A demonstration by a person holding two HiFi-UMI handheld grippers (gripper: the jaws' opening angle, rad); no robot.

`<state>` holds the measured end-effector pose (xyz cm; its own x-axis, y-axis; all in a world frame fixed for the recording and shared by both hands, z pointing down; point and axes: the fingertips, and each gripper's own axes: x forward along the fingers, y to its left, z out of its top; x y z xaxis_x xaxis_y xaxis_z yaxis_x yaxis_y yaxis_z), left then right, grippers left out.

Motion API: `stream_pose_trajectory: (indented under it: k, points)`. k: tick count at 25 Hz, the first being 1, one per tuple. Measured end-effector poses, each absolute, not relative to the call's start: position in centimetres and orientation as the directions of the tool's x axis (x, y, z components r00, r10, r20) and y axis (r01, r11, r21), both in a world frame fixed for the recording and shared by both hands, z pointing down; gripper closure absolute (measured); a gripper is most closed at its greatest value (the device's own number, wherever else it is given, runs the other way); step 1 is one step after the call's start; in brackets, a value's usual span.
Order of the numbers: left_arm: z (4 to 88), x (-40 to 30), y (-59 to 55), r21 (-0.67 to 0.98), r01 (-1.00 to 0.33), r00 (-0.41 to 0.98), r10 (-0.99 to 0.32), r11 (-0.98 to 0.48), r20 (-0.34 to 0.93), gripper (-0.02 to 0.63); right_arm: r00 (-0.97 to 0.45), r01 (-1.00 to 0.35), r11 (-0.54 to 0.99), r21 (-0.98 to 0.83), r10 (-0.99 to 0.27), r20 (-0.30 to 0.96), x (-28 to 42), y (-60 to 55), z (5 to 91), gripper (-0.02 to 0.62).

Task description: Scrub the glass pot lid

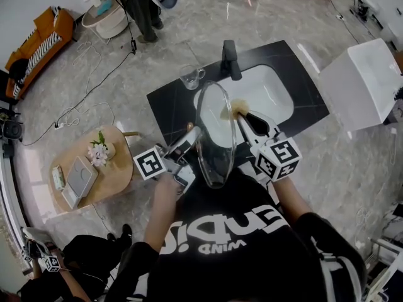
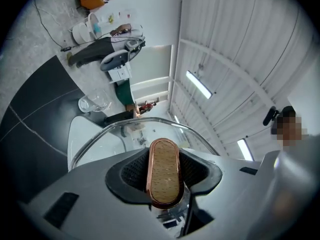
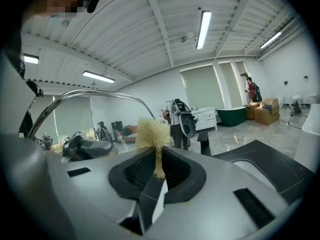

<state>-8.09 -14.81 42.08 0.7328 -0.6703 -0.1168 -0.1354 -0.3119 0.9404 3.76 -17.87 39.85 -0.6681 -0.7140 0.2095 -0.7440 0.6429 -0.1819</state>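
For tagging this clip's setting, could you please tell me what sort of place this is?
Probably a staged studio hall, not a home kitchen: the black counter with its white sink stands alone on open floor, a cable trails across it, and strip lights line a high ceiling.

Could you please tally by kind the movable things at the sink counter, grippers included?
Glass pot lid: 1
Scrubber: 1
Glass mug: 1
Grippers: 2, the left gripper and the right gripper
Total: 5
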Motion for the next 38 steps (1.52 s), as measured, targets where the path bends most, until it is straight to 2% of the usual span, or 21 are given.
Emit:
stream_pose_trajectory:
  k: [21, 38]
  points:
    - [40.6, -6.7, -14.6, 0.920, -0.070, 0.799, -0.574, -0.384, -0.179, 0.430, -0.686, -0.727, 0.673, -0.136, -0.712, 0.150, 2.3, -19.9, 36.2, 0.558]
    - [38.4, -5.0, -14.5, 0.904, 0.024, 0.809, -0.523, -0.427, -0.268, 0.430, -0.708, -0.704, 0.700, -0.118, -0.682, 0.180, 0.3, -22.9, 37.7, 0.558]
